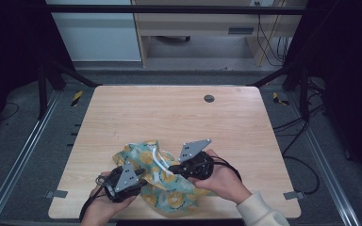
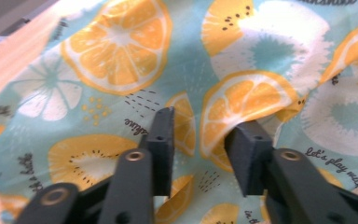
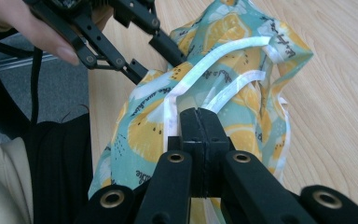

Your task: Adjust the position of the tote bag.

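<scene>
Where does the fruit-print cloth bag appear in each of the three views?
High view: bag at the table's near edge, between the two claws.
Left gripper view: the bag covers nearly the whole picture.
Right gripper view: the bag rises centre, above the jaws.
Shared landmark: the wooden table.

One fruit-print cloth bag (image 1: 160, 181), two grippers

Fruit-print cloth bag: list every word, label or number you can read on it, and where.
"let's play with": script on the fruit-print cloth bag, at the right edge of the left gripper view, cut off there.
Other script lines on the bag: near its lower left edge and top right corner in the left gripper view, and along its white tape strap in the right gripper view; all too blurred or folded to read.
No numbers or brand labels are legible.
</scene>
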